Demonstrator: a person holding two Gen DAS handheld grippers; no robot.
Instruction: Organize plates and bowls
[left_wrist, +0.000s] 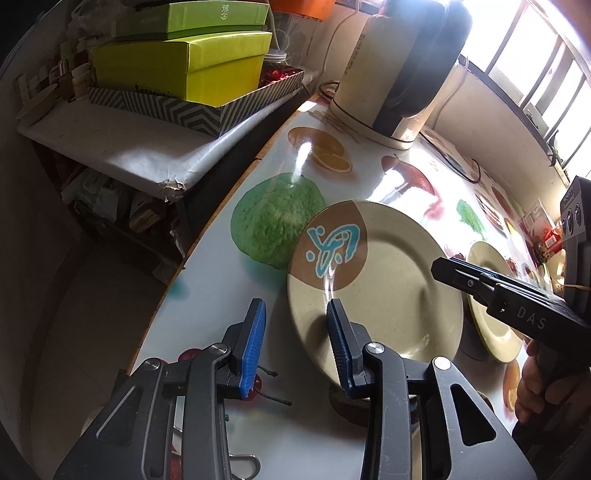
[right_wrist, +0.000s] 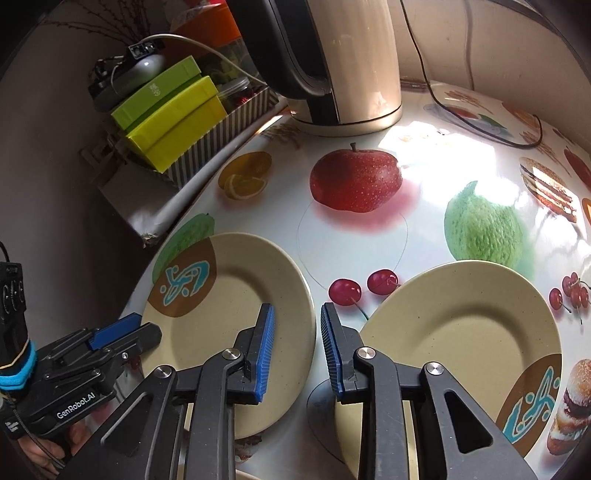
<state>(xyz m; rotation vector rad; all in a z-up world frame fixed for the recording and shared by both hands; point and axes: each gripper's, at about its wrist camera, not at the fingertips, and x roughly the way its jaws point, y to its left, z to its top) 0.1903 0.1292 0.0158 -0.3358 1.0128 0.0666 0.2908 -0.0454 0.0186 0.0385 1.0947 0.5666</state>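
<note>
Jaws of the left gripper (left_wrist: 295, 339) stand apart astride the near-left rim of the left plate (left_wrist: 376, 280), one blue pad over the plate's face and the other outside above the desk (left_wrist: 207, 280), pressing on nothing. The right gripper (right_wrist: 297, 347) has its jaws apart too, with a narrower gap, hanging over the bare strip between the two plates: one pad sits above the left plate's right edge, the other above the right plate (right_wrist: 461, 332), and neither edge looks clamped. Both plates lie flat, side by side and close without touching, so each tool seems lined up to pinch a rim, likely for stacking. Behind them stands a cream kettle (right_wrist: 354, 62), its cord trailing, and lime-green boxes (left_wrist: 184, 62) sit on a side shelf.
</note>
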